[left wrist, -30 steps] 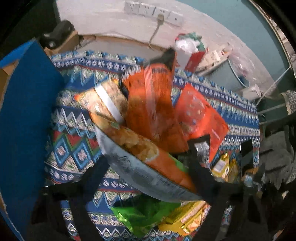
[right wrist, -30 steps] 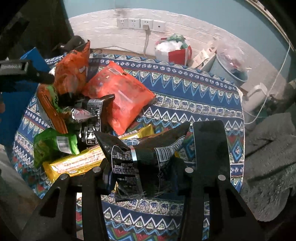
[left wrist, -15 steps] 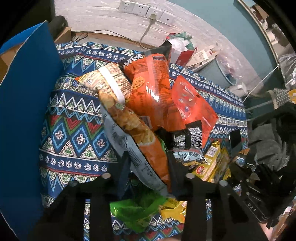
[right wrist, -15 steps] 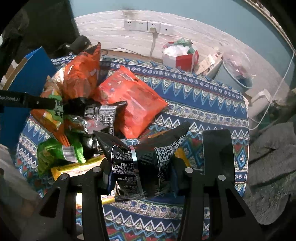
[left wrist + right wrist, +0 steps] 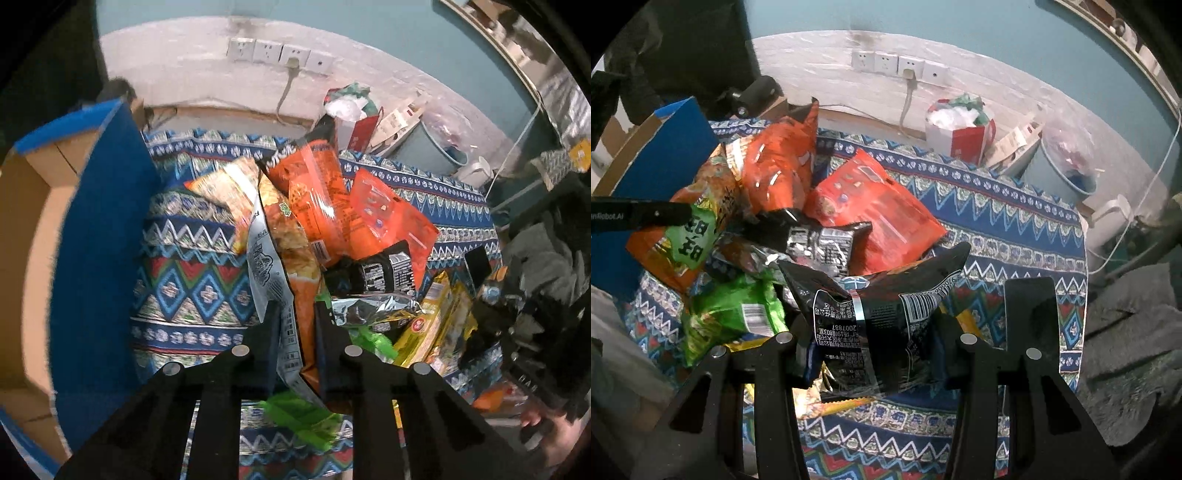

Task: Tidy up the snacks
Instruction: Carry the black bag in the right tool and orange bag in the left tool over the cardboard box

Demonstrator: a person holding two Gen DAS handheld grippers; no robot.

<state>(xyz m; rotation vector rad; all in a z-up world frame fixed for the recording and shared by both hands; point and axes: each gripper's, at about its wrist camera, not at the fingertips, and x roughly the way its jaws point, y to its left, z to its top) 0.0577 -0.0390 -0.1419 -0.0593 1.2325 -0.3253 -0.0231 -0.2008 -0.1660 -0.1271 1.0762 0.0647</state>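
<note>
At lower centre of each wrist view, the left gripper (image 5: pixel 295 325) jaws clamp an orange chip bag (image 5: pixel 301 295) (silver back visible); the right gripper (image 5: pixel 875 332) jaws, partly apart, grip a black snack packet (image 5: pixel 875 314).

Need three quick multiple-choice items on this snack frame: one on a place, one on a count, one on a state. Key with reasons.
1. Where does the blue cardboard box stand in the left wrist view?
A. left of the snack pile
B. right of it
C. on top of it

2. How many wall sockets sit in the row?
A. two
B. four
C. six

3. What is the right gripper doing?
A. empty, open
B. clamped on the black foil snack bag
C. clamped on a green bag

Key: A, the box fills the left edge of the patterned cloth; B, four plates show, one with a plug; B, the bag sits pinched between the jaws.
</note>
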